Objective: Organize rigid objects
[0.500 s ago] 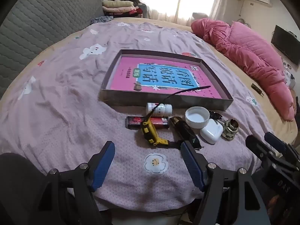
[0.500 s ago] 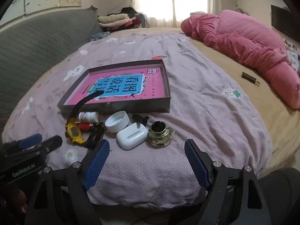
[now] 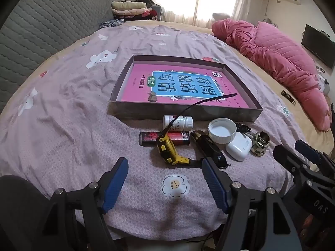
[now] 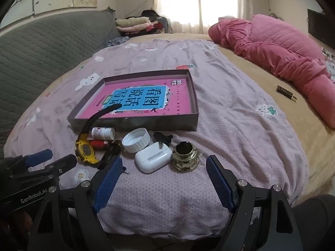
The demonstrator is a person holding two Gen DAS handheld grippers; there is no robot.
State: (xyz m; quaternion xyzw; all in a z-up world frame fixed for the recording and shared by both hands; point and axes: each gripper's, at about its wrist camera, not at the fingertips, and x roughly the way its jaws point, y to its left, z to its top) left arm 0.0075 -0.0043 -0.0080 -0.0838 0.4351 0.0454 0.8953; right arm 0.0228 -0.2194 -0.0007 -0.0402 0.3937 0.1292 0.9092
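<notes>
A shallow box with a pink book inside lies on the lilac bedspread. In front of it sit a white pill bottle, a red lighter, a yellow watch, a black device, a white lid, a white earbuds case and a brass fitting. My left gripper hovers open just short of the watch. My right gripper stands open before the case and fitting, holding nothing.
A rumpled pink quilt lies along the right side of the bed. A grey padded headboard runs along the left, with folded clothes at the back. A small dark item rests on the tan sheet.
</notes>
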